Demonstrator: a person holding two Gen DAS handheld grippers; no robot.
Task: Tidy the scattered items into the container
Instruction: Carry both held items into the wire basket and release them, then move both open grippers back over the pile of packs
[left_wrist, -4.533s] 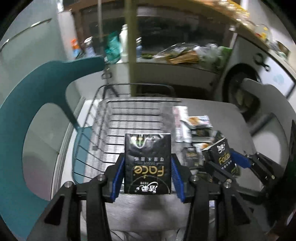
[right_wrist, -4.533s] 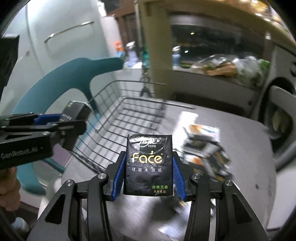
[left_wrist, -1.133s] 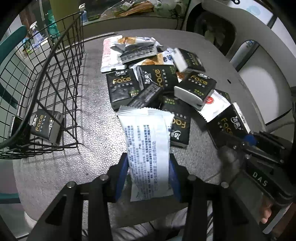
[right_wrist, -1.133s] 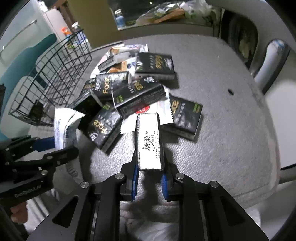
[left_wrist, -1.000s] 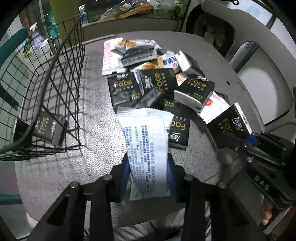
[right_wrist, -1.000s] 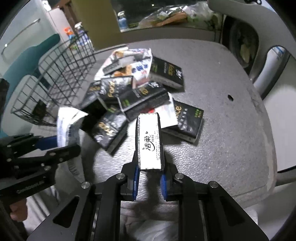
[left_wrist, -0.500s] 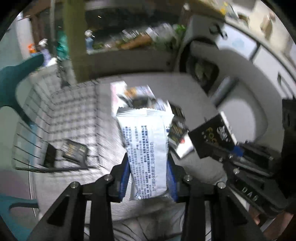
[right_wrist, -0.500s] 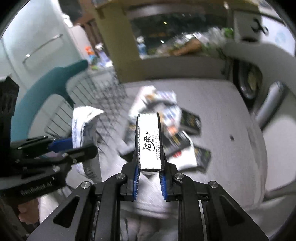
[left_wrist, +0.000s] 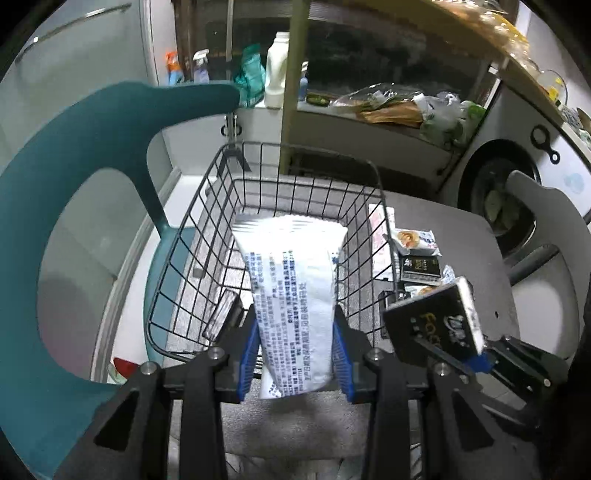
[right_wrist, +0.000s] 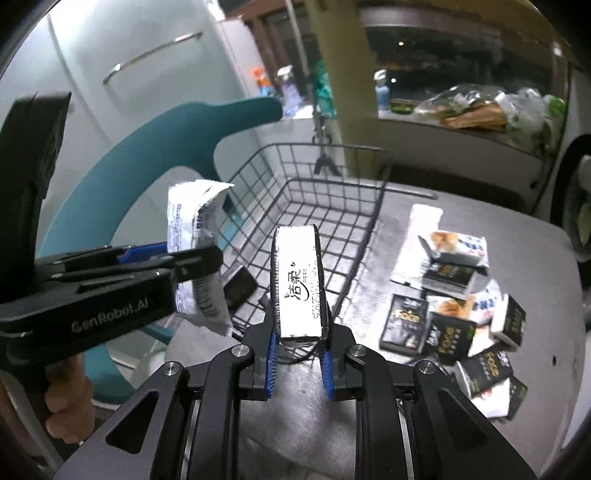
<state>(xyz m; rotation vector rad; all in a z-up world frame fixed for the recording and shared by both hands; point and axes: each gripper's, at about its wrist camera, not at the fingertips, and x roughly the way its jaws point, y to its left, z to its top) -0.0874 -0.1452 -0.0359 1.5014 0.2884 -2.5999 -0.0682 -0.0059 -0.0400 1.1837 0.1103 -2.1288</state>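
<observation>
My left gripper (left_wrist: 295, 354) is shut on a white printed packet (left_wrist: 293, 295) and holds it upright just before the near rim of the black wire basket (left_wrist: 192, 229). My right gripper (right_wrist: 299, 354) is shut on a black tissue pack (right_wrist: 300, 284), seen edge-on, held near the basket's (right_wrist: 332, 206) near right corner. The same pack shows at the right of the left wrist view (left_wrist: 436, 325). The packet shows in the right wrist view (right_wrist: 195, 251). A black pack (left_wrist: 221, 314) lies inside the basket. Several black tissue packs and snack packets (right_wrist: 465, 302) lie scattered on the grey table.
A teal chair (left_wrist: 55, 206) stands left of the basket. A grey chair back (left_wrist: 546, 229) is at the table's right edge. A shelf with bottles and bags (left_wrist: 388, 107) is behind the table.
Both grippers rose from the pile with their items and swung left toward the basket. The white packet now hangs at the basket's near rim, the tissue pack beside it.
</observation>
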